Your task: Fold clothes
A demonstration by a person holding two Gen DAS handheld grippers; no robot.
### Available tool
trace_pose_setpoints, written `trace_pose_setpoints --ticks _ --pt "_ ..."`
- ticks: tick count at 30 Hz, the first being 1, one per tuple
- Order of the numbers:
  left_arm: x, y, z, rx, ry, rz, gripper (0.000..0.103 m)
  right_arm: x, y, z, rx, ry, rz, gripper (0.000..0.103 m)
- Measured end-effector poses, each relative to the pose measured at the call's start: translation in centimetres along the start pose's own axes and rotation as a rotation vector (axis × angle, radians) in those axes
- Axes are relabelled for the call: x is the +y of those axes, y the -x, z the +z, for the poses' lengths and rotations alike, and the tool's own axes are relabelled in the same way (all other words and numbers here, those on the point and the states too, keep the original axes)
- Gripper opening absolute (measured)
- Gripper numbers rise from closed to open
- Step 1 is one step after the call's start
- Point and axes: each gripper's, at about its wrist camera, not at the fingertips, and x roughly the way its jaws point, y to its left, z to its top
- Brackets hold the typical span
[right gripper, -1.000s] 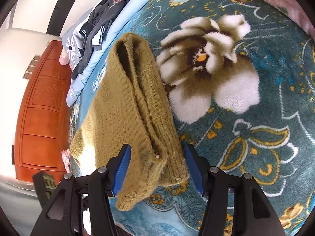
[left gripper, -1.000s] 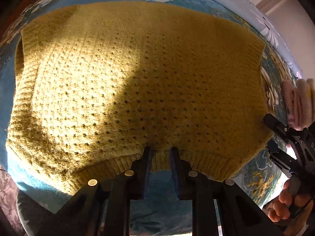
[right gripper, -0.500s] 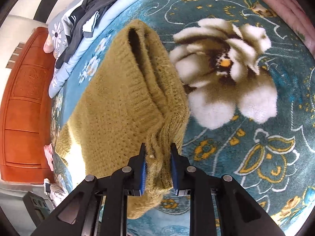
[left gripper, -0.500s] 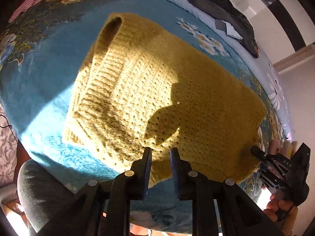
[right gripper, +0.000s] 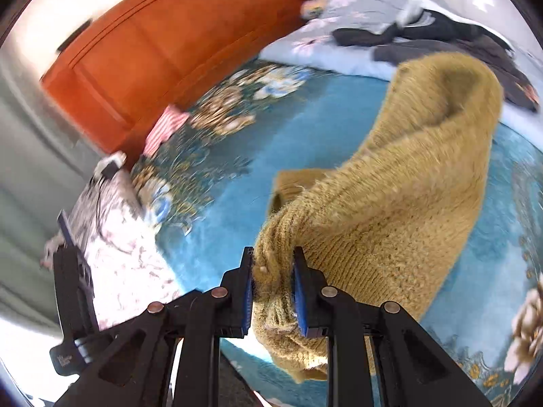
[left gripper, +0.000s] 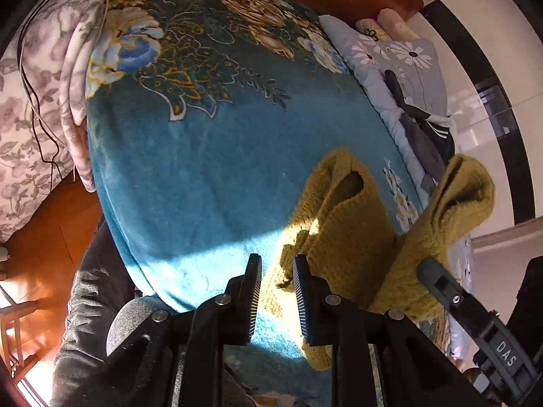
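- Surface: bed under a teal floral blanket [left gripper: 210,156] – plain blue in the middle, gold and blue flower print toward the headboard [right gripper: 159,40] end, white flowers at the near right edge in the right wrist view.
- Mustard knit sweater [right gripper: 400,210] sits on the blanket's right half, bunched and partly lifted off it; a folded ridge stands up, open cuff-like mouths visible in both views.
- Right gripper [right gripper: 273,288]: jaws narrow, clamped on the sweater's ribbed edge, knit fills the gap.
- Left gripper [left gripper: 276,296]: jaws narrow, sweater edge sits in the gap; whether the pads actually pinch it – cannot tell.
- Right gripper also shows in the left wrist view, just right of the sweater, dark body marked "DAS".
- Beyond the blanket, far side: grey-blue daisy-print quilt [left gripper: 404,68] with dark clothes [right gripper: 441,44] piled on it.
- Orange-brown wooden headboard behind the blanket; a pink striped cloth [right gripper: 166,129] lies at the blanket's edge against it.
- Left of the blanket: grey floral bedding [left gripper: 30,101] with a thin black cable [left gripper: 37,112] across it.
- Sunlight patch on the blanket's near edge, beside the sweater.
- Right wrist view is motion-blurred.
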Motion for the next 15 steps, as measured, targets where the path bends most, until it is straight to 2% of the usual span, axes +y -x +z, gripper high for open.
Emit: trace_pose_setpoints --ticks 6,9,13,14,15 --pt "2.5 0.0 -0.1 0.016 0.038 0.007 0.022 8.6 -5.5 0.2 0.135 0.238 0.020 0.021" --pt "2.2 -0.4 -0.2 0.036 0.024 -0.015 0.022 8.8 -5.6 -0.4 0.152 0.268 0.048 0.021" --pt "0.8 -0.9 -0.8 0.073 -0.037 -0.043 0.024 8.8 -5.6 -1.1 0.169 0.299 0.091 0.031" --pt "0.4 -1.1 -0.9 0.081 -0.052 -0.047 0.033 8.1 -5.0 -1.1 0.162 0.282 0.114 0.032" --pt "0.0 -1.4 -1.1 0.087 -0.065 -0.050 0.036 7.5 -4.5 -1.1 0.154 0.266 0.138 0.033"
